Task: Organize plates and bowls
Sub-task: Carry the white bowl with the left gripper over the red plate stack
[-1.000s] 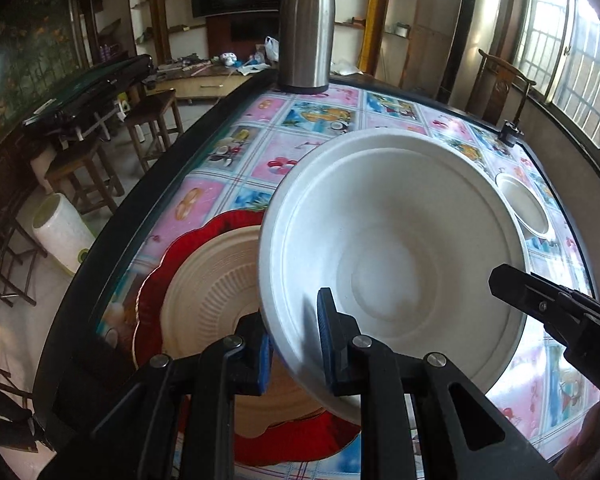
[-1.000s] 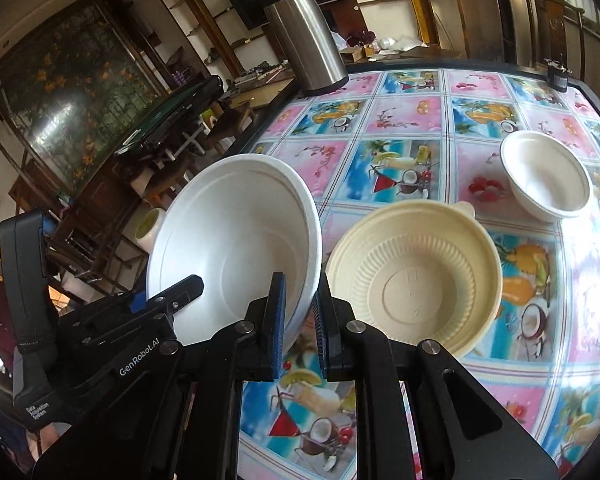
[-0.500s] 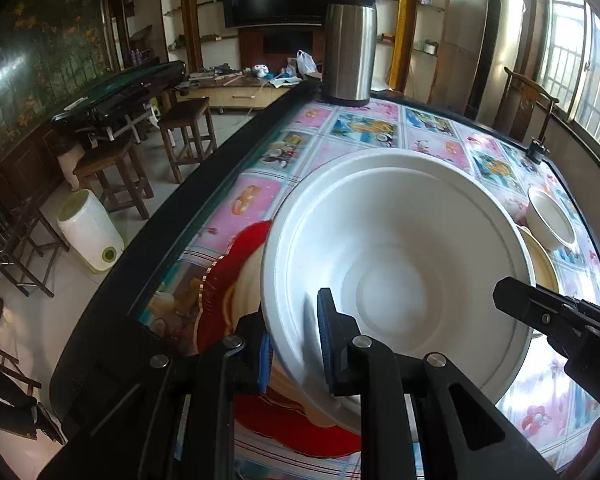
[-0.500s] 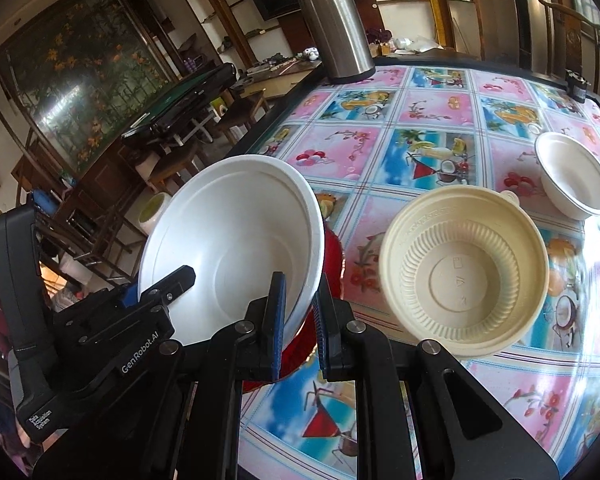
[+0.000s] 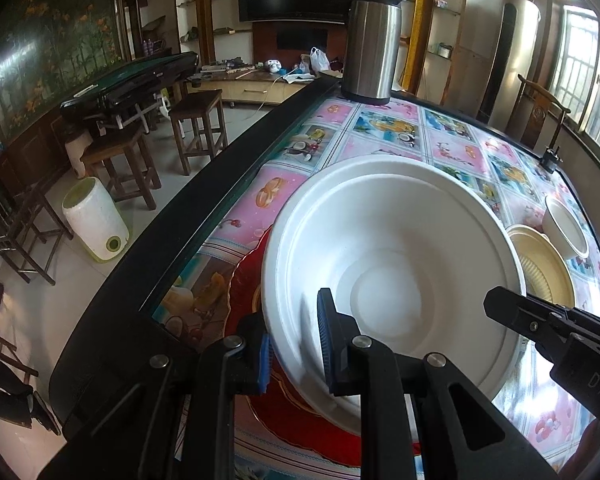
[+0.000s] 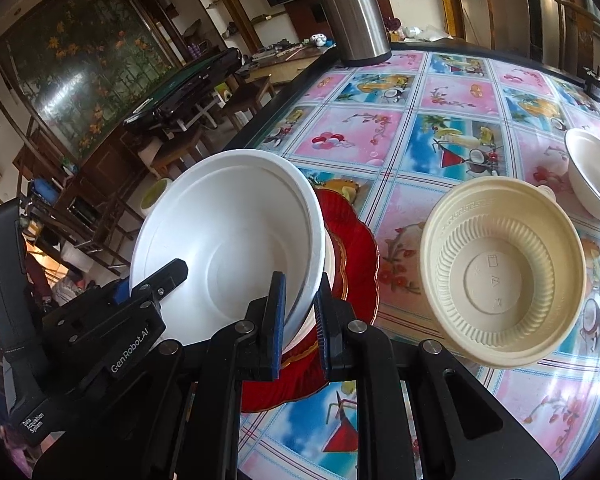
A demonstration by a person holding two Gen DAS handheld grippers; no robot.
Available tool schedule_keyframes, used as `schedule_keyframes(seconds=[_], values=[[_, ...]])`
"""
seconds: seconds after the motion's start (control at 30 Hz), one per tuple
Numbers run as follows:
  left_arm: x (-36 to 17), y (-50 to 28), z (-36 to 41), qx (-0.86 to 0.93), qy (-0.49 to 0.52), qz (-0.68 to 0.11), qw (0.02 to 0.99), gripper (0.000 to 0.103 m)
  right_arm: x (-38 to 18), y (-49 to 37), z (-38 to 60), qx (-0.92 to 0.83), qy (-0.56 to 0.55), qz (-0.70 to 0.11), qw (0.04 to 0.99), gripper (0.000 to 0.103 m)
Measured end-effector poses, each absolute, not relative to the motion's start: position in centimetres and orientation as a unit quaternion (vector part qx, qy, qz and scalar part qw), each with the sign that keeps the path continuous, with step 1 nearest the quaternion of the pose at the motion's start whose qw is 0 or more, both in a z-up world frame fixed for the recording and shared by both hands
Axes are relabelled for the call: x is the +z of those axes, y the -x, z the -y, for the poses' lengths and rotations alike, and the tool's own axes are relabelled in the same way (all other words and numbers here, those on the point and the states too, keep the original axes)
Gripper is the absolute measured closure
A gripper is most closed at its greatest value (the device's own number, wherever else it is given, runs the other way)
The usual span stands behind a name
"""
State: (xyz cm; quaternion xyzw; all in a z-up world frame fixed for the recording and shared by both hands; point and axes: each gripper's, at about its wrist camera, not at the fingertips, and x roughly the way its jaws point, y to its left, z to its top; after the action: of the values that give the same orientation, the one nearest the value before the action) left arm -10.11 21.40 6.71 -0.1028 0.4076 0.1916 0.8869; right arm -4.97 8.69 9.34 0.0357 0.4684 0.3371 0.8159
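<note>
A large white bowl (image 5: 388, 280) (image 6: 228, 240) is held between both grippers over a red scalloped plate (image 5: 244, 280) (image 6: 356, 252) near the table's left edge. My left gripper (image 5: 294, 332) is shut on the bowl's near-left rim. My right gripper (image 6: 299, 292) is shut on the rim at the opposite side. Each gripper's finger shows in the other view. Whether the bowl touches the plate I cannot tell. A cream ribbed bowl (image 6: 500, 280) (image 5: 544, 268) sits on the table to the right, with a small white bowl (image 6: 592, 172) (image 5: 564, 228) just beyond it.
A steel thermos (image 5: 372, 40) (image 6: 352, 8) stands at the far end of the patterned table. The table's dark rim (image 5: 180, 240) runs along the left, with stools and a white bin on the floor beyond. A small black object (image 6: 594, 80) sits at the far right edge.
Both grippers carried the white bowl leftward and slightly down, from above the cream bowl to above the red plate. The cream bowl now lies uncovered to the right.
</note>
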Motion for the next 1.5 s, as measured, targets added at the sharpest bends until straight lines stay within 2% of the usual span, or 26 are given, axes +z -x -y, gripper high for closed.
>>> schedule_keyframes(seconds=[1.4, 1.47, 1.5], values=[[5.9, 10.4, -21.9, 0.201, 0.093, -0.415, 0.883, 0.083, 7.8, 4.1, -10.1, 0.329, -0.023, -0.497, 0.803, 0.085], [5.8, 10.4, -22.1, 0.201, 0.097, -0.416, 0.882, 0.08, 7.8, 4.1, -9.9, 0.33, -0.031, -0.499, 0.801, 0.085], [5.7, 10.4, -22.1, 0.2, 0.099, -0.418, 0.881, 0.071, 7.8, 4.1, -9.9, 0.332, -0.034, -0.5, 0.799, 0.085]])
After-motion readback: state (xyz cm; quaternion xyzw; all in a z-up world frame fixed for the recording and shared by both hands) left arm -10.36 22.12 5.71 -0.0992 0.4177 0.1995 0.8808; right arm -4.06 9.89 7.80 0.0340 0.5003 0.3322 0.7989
